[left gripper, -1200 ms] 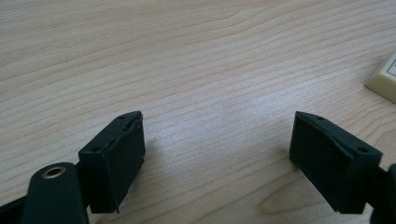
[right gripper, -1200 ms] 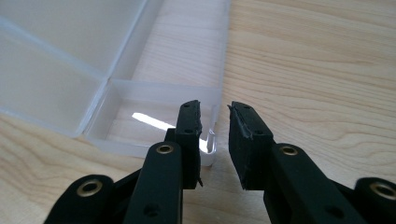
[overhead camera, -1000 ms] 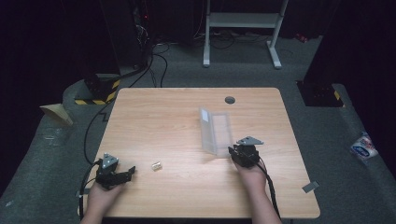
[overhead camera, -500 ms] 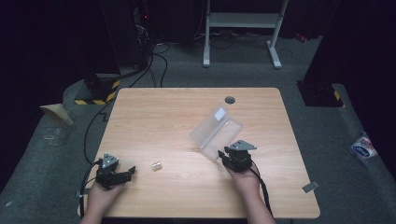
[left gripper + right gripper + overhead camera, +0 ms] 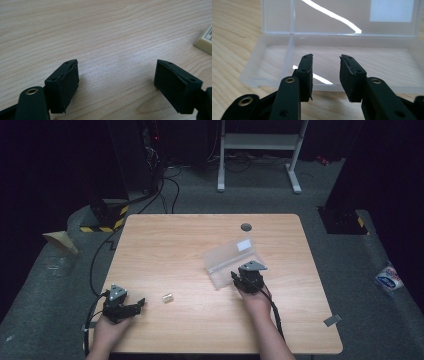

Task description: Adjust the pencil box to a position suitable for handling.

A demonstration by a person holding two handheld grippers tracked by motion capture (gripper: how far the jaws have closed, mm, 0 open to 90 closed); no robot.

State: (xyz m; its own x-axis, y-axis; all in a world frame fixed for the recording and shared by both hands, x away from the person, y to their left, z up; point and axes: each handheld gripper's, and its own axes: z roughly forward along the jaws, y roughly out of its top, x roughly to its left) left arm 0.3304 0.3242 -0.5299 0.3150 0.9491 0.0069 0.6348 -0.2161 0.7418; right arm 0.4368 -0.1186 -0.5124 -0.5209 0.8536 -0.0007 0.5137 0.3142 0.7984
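Note:
A clear plastic box (image 5: 227,262) lies open on the wooden table (image 5: 175,240), its lid (image 5: 332,22) standing up at the far side. My right gripper (image 5: 236,277) sits at the box's near wall (image 5: 269,82). Its jaws have just been opening and now stand a little apart (image 5: 326,60), with nothing pressed between the pads. A small cream block (image 5: 167,297) lies left of centre and appears again at the right edge (image 5: 206,41) of the left gripper view. My left gripper (image 5: 138,304) rests at the front left, open wide (image 5: 117,68) over bare wood.
A round dark grommet (image 5: 245,226) sits near the table's far edge. Cables trail from both grippers off the front edge. A white frame stand (image 5: 260,150) is on the floor beyond the table, and a wedge with striped tape (image 5: 107,217) lies at the far left.
The box has swung round from lying lengthwise to lying across, with its lid now tipped open. My right gripper moved left with it and its jaws have parted. The left gripper stayed put.

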